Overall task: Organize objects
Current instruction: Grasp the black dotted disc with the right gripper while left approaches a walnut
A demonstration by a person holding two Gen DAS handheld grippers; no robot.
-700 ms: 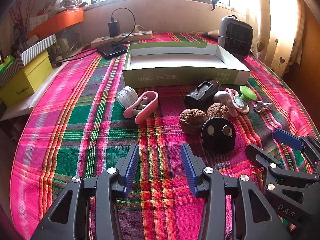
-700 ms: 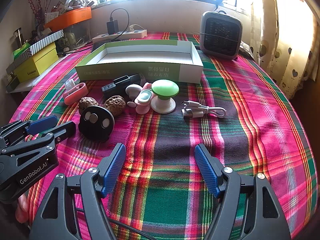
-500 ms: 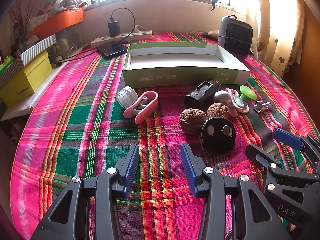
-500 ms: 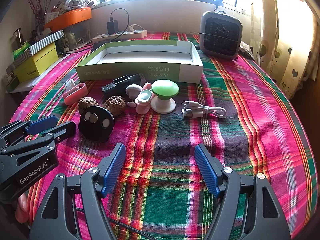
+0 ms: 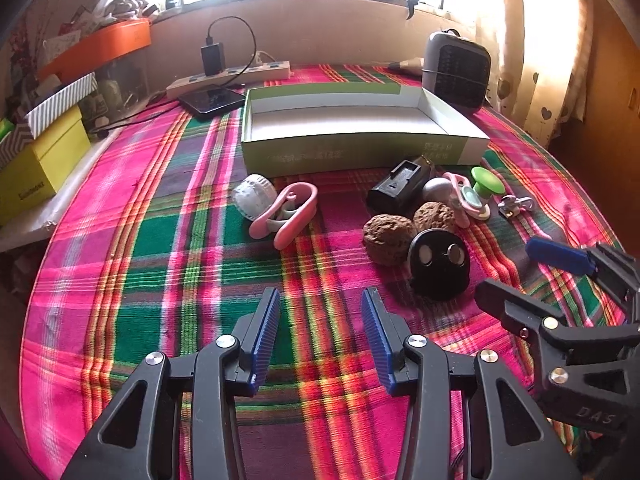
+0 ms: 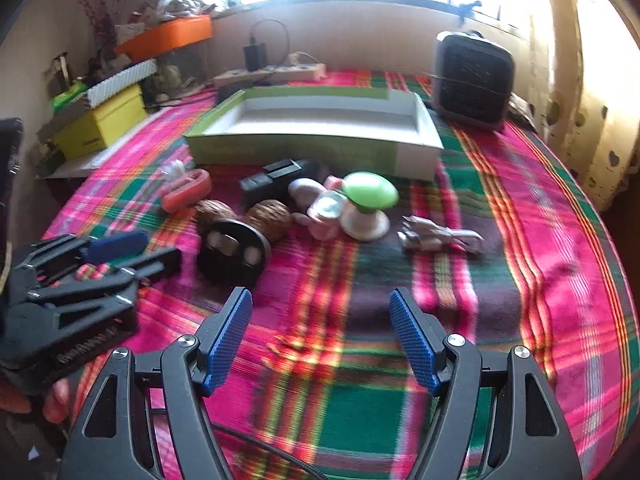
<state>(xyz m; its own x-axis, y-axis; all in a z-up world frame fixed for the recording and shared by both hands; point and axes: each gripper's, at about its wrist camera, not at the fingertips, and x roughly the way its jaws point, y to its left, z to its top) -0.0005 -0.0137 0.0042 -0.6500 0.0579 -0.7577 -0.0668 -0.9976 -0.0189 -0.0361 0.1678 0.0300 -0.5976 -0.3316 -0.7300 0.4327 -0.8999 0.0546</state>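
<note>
Left wrist view: left gripper (image 5: 320,312) low over the plaid tablecloth (image 5: 160,264) near its front edge, blue pads parted with only cloth between them. Right wrist view, somewhat blurred: right gripper (image 6: 320,316) likewise over bare cloth, fingers spread wide, gripping nothing. Toward the far edge, an open green-and-white box (image 5: 352,152), white floor bare. Along the box's near wall, loose on the cloth, a scatter of small things: white ribbed disc (image 5: 256,196) touching a pink clip (image 5: 288,216) on the left; further right a black charger block (image 5: 400,190), a grey rounded piece (image 5: 436,188), two walnuts (image 5: 386,238) side by side, and a black round puck (image 5: 440,264) with two metal studs just in front of the walnuts. Beside these a green-capped knob (image 6: 368,196) on a white base, touching a pink-and-white item, possibly a small case (image 6: 326,212). To the right of the knob, apart from the cluster, a coiled white cable (image 6: 436,238). At the far right corner a small grey heater (image 6: 472,80); along the far edge a power strip (image 5: 240,76) with a black adapter plugged in, a dark phone (image 5: 212,98) just in front of it.
</note>
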